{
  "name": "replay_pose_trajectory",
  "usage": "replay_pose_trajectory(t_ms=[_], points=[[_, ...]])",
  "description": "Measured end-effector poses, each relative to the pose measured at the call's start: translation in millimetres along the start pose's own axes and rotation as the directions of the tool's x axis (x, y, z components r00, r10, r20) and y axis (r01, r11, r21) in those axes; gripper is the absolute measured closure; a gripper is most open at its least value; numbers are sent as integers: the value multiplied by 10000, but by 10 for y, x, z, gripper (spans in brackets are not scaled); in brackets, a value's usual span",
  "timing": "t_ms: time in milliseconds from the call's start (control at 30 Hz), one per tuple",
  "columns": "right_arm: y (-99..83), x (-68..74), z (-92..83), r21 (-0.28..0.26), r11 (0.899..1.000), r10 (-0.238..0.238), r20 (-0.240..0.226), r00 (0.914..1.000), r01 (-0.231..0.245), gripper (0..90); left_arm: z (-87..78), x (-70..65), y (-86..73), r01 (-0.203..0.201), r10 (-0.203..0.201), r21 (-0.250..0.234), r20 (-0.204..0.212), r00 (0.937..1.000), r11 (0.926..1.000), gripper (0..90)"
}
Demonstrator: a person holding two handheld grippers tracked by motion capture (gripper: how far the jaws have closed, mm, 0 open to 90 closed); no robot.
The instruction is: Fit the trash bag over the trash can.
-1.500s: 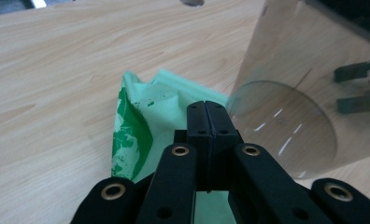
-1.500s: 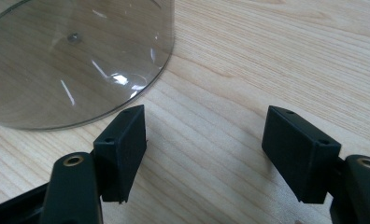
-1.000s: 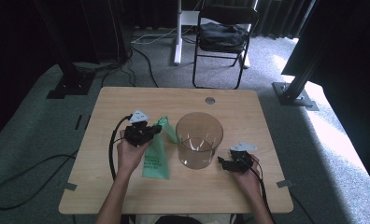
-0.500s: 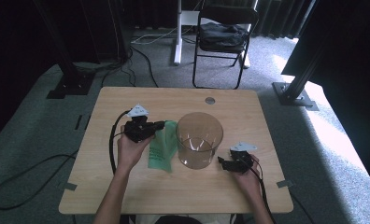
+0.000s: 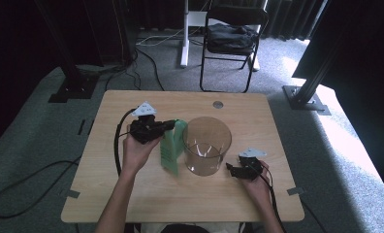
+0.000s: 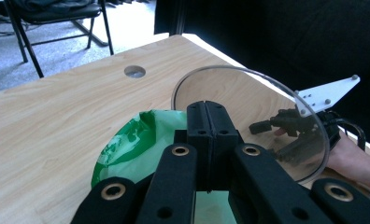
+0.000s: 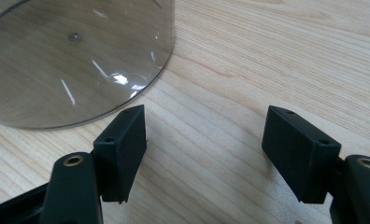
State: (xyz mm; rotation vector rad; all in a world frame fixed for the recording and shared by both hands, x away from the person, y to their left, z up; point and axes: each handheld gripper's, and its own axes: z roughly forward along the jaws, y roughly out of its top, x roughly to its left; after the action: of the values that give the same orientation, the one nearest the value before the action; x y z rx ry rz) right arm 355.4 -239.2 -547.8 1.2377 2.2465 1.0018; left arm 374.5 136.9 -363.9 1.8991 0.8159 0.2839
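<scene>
Left gripper (image 5: pixel 173 125) clenched on the top of the green bag (image 5: pixel 169 153), lifted beside the clear tub (image 5: pixel 207 144) at mid-tabletop (image 5: pixel 132 194); lower end apparently touching wood. Bag not yet in the tub. Right gripper (image 5: pixel 230 169) released, empty, near the tub's base.

The bench (image 5: pixel 132 194) is pale wood-look board, matt, with fine straight grain. The clear container (image 5: pixel 207 145) beside it looks like smooth glossy plastic that catches bright glints. The green bag (image 5: pixel 172 148) is thin plastic film, shiny and crinkled, printed with white. The left tool (image 6: pixel 206 116) and the right tool (image 7: pixel 204 149) are matt black plastic with brass-coloured rivets; each carries a pale grey flat plate
</scene>
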Motion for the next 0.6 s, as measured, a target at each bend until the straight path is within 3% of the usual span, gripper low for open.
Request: replay_pose_trajectory(t_ms=[600], points=[[0, -2, -1, 7, 10000, -16, -6, 10000, 16, 300, -48, -159, 306, -585, 590, -346, 118, 9982, 9977, 900]])
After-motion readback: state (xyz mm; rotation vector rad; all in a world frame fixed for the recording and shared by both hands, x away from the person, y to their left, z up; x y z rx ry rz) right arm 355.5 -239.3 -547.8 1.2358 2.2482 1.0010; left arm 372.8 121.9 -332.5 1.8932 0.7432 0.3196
